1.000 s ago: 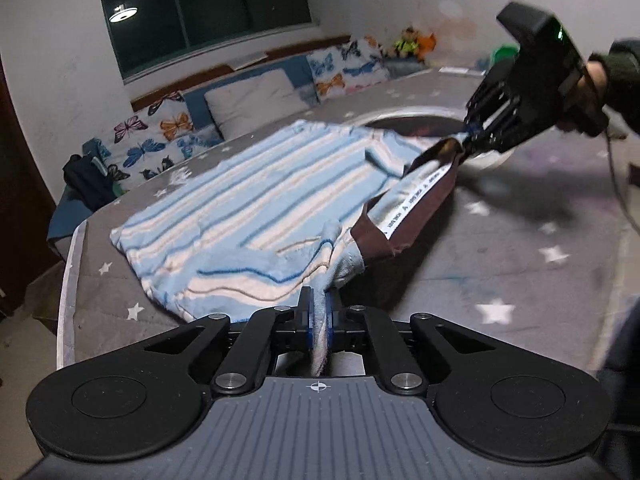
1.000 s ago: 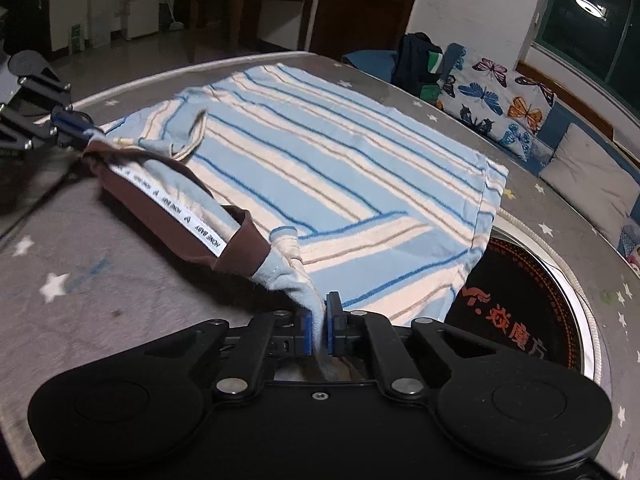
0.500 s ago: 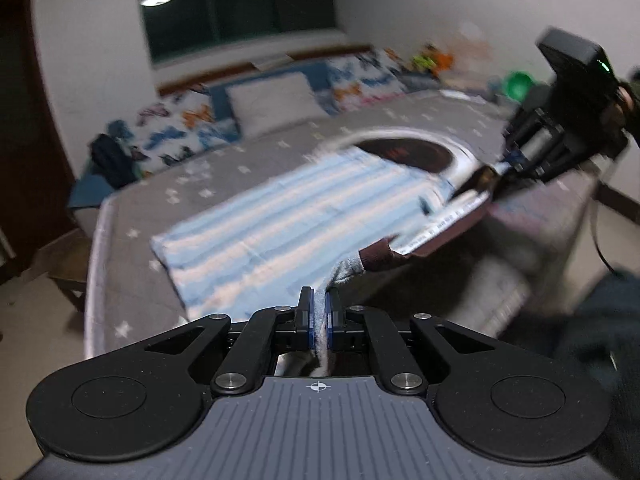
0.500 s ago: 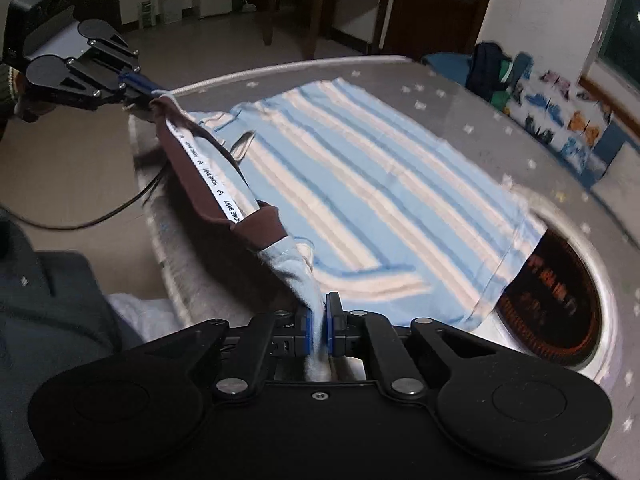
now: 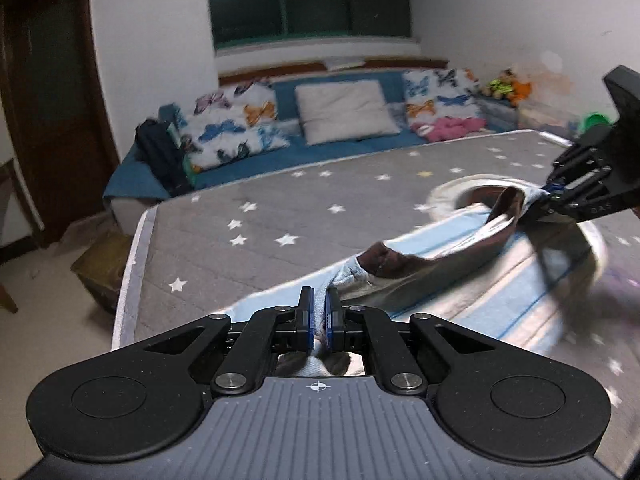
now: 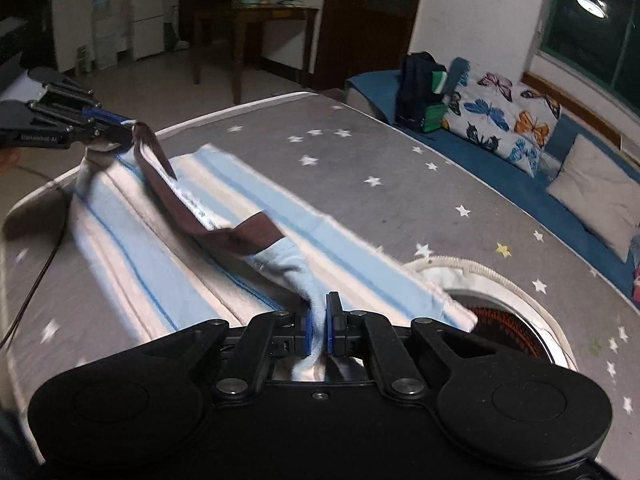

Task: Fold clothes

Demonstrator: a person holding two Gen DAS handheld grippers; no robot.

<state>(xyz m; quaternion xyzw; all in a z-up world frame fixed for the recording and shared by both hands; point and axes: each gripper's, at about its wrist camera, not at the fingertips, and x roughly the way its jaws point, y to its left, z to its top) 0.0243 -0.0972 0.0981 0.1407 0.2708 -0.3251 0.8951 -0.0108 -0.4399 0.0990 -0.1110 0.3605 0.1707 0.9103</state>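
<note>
A light blue striped shirt [image 6: 256, 200] with a brown neckband [image 6: 224, 220] lies doubled over in a band on the grey star-print table [image 6: 400, 152]. My right gripper [image 6: 319, 320] is shut on the pale blue cloth at one end of the neckband. At the top left my left gripper [image 6: 120, 122] pinches the other end, so the band hangs taut above the shirt. In the left wrist view my left gripper [image 5: 318, 316] is shut on the shirt [image 5: 480, 300]. The neckband [image 5: 440, 254] runs up to my right gripper [image 5: 554, 194] at the right edge.
A round recess with a white rim [image 6: 496, 312] sits in the table beside the shirt's end. Past the table's far edge stands a blue sofa [image 5: 352, 140] with butterfly cushions and a dark backpack [image 6: 422, 92]. A wooden table [image 6: 256, 20] stands further back.
Both grippers have carried the neckband edge up and across over the shirt. The shirt, spread flat a second ago, now lies doubled in a narrower band, with more bare table beyond it.
</note>
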